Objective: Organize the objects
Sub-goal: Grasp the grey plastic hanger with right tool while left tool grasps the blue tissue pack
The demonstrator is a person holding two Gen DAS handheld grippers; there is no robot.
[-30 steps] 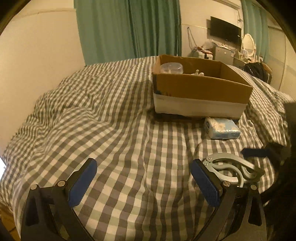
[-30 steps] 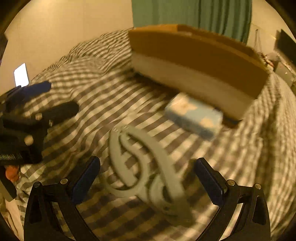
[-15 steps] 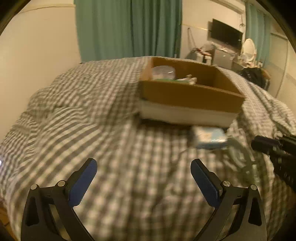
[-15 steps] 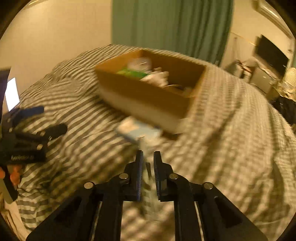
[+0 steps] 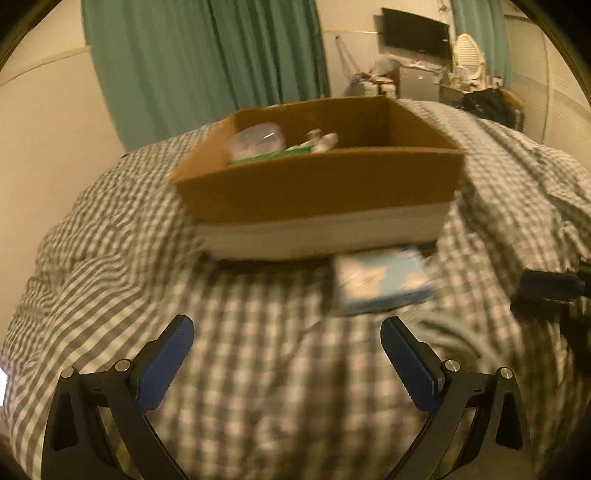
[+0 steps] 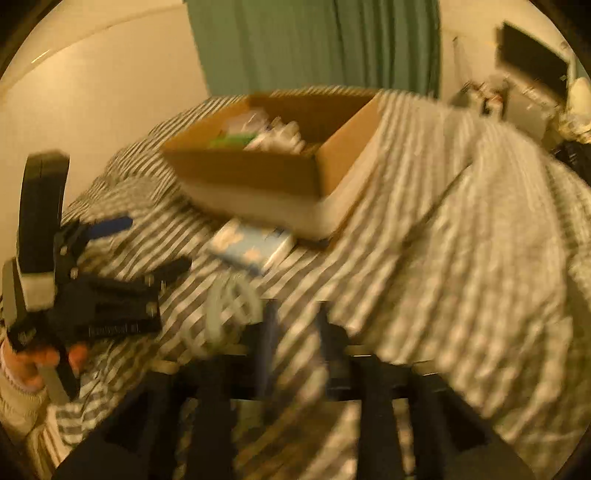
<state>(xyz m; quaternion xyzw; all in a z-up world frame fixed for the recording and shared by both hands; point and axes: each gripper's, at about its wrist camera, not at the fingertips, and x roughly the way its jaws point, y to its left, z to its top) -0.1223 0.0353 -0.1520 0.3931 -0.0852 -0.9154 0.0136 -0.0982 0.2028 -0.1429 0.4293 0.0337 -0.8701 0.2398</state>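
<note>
A brown and white cardboard box [image 5: 321, 192] [image 6: 251, 173] sits on the checked bed cover [image 5: 258, 387] and holds a clear tub and other small items. A pale blue tissue pack [image 5: 380, 284] [image 6: 251, 243] lies just in front of it. My left gripper [image 5: 288, 350] [image 6: 144, 245] is open over bare cover, short of the pack. My right gripper [image 6: 295, 317] [image 5: 532, 295] has its jaws close together. A grey plastic hanger [image 6: 229, 306] [image 5: 447, 332] sticks out to their left. Heavy blur hides the exact contact.
Green curtains [image 5: 207, 74] and a cream wall stand behind the bed. A wall screen [image 5: 413, 33] and cluttered furniture [image 5: 480, 88] are at the back right. A hand [image 6: 37, 362] holds the left gripper. The cover rises in folds at the right [image 6: 480, 221].
My right gripper went from open around the grey hanger to nearly closed on it and swung right. The left gripper stayed open and moved closer to the box and tissue pack.
</note>
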